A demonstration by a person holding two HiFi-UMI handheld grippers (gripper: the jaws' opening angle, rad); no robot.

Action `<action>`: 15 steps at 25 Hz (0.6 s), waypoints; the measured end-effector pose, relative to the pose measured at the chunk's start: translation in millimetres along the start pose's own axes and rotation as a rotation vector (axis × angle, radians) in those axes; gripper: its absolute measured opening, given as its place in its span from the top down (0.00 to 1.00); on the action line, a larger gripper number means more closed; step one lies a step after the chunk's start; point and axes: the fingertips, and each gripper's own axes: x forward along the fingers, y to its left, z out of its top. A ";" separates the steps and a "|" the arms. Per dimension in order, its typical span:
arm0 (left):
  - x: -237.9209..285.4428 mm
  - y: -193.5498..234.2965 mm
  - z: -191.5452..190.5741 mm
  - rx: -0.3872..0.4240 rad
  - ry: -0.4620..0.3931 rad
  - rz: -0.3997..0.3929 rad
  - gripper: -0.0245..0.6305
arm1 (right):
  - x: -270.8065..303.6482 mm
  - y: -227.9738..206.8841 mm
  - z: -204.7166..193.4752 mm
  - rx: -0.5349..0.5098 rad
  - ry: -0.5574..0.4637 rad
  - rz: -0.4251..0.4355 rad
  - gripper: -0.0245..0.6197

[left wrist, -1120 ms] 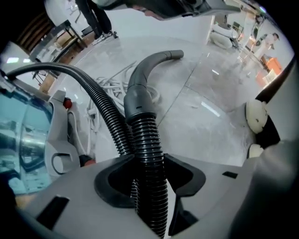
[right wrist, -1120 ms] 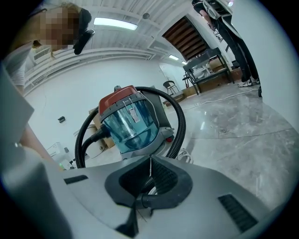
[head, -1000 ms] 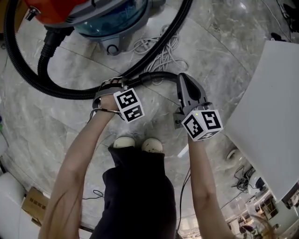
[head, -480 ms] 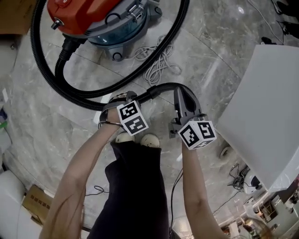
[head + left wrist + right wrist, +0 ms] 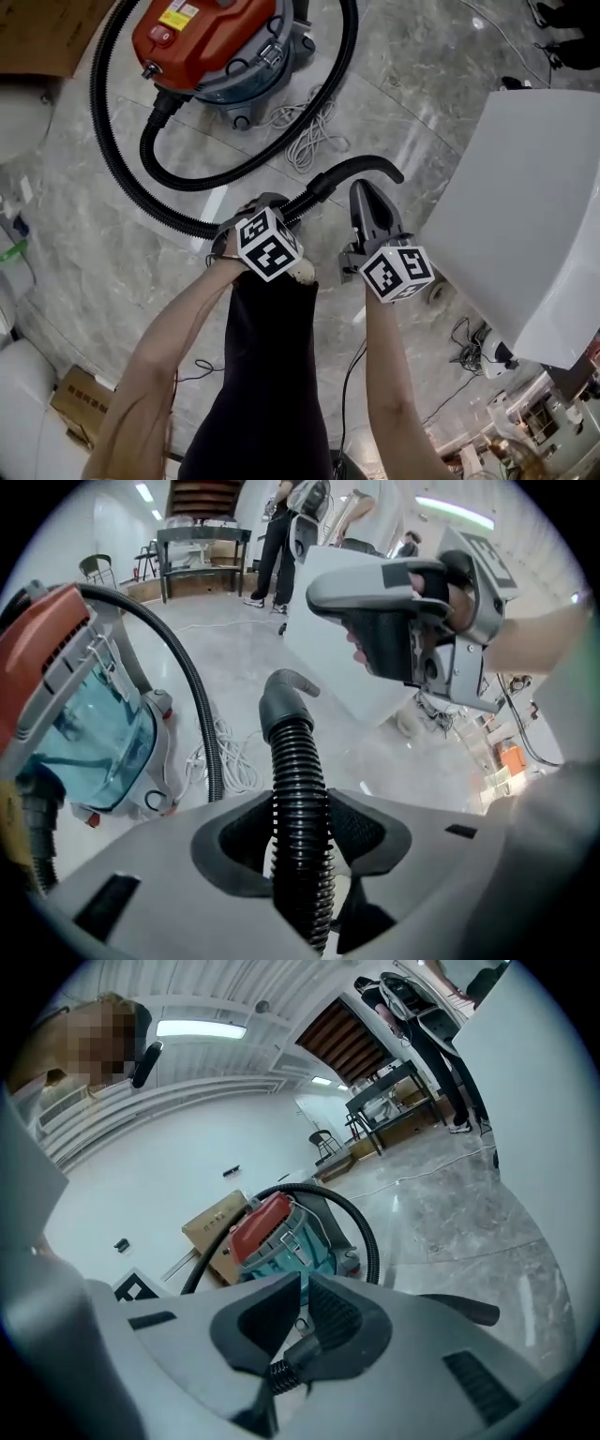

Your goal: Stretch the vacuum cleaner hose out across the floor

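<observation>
Left hand-held gripper is clamped on the black ribbed hose, pads pressing it from both sides just behind the smooth curved end piece. That end piece arches over toward the right hand-held gripper. Right one has its jaws pressed together with nothing pinched between them; a hose cuff shows just below the tips. Both are held above the grey marble floor, in front of the person's black trousers. From the left grip the hose drops to the floor and swings in wide loops back to the red-topped vacuum cleaner, curled rather than laid out straight. White power cord lies bunched just beside the cleaner.
</observation>
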 end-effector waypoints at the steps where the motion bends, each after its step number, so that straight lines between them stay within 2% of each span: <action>1: -9.7 -3.8 6.5 -0.008 -0.013 -0.005 0.68 | -3.8 4.4 7.6 0.001 -0.002 0.000 0.94; 7: -63.6 -28.7 41.1 -0.013 -0.085 -0.022 0.68 | -26.7 28.0 35.2 0.027 0.032 -0.018 0.91; 8: -72.1 -33.6 45.5 -0.011 -0.093 -0.024 0.68 | -31.1 32.0 34.9 0.055 0.051 -0.014 0.84; 10: -88.6 -43.5 53.4 -0.009 -0.110 -0.029 0.68 | -40.7 38.6 29.5 0.145 0.091 -0.003 0.63; 15: -127.3 -73.0 69.8 0.019 -0.156 -0.061 0.68 | -65.8 50.3 7.7 0.376 0.142 -0.011 0.54</action>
